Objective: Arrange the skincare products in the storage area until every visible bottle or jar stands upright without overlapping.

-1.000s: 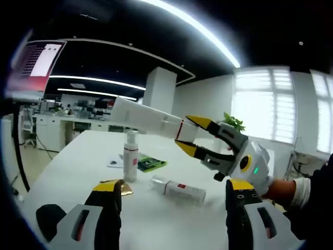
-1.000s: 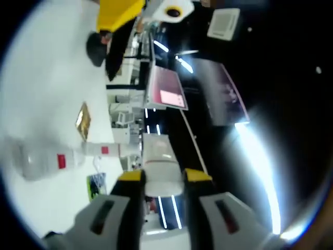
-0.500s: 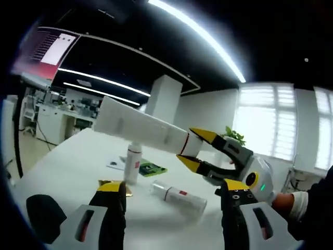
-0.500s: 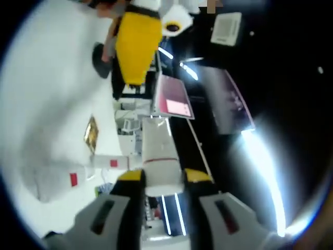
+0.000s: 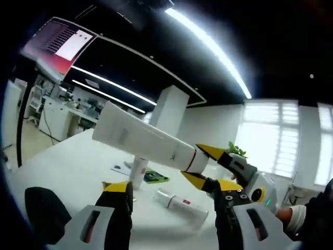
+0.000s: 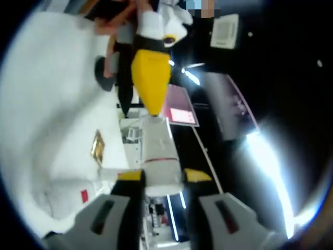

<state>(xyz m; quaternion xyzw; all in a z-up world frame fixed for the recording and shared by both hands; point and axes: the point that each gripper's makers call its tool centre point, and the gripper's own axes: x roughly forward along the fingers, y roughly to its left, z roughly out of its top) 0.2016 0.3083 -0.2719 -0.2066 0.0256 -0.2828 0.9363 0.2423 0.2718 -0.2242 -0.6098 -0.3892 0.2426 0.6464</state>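
My right gripper (image 5: 200, 164) reaches in from the right of the left gripper view, shut on the capped end of a long white tube (image 5: 145, 139) held slanting in the air above the white table (image 5: 67, 166). In the right gripper view the same tube (image 6: 158, 151) sits between my right gripper (image 6: 163, 176) jaws. My left gripper (image 5: 173, 186) stands open with nothing in it, just under the tube. Behind the tube a white bottle (image 5: 138, 169) stands upright. Another white bottle with a red label (image 5: 182, 203) lies on its side, the same bottle (image 6: 73, 195) low at the left of the right gripper view.
A green packet (image 5: 152, 177) lies flat beyond the upright bottle. A gold item (image 6: 97, 147) rests on the table. A dark round object (image 5: 44, 208) sits at the near left. My left gripper (image 6: 154, 104) hangs in yellow and white above the tube. A person's sleeve (image 5: 312, 224) is at the right.
The right gripper has lifted the tube higher and closer over the left gripper. In the right gripper view the left gripper has come nearer to the tube's far end.
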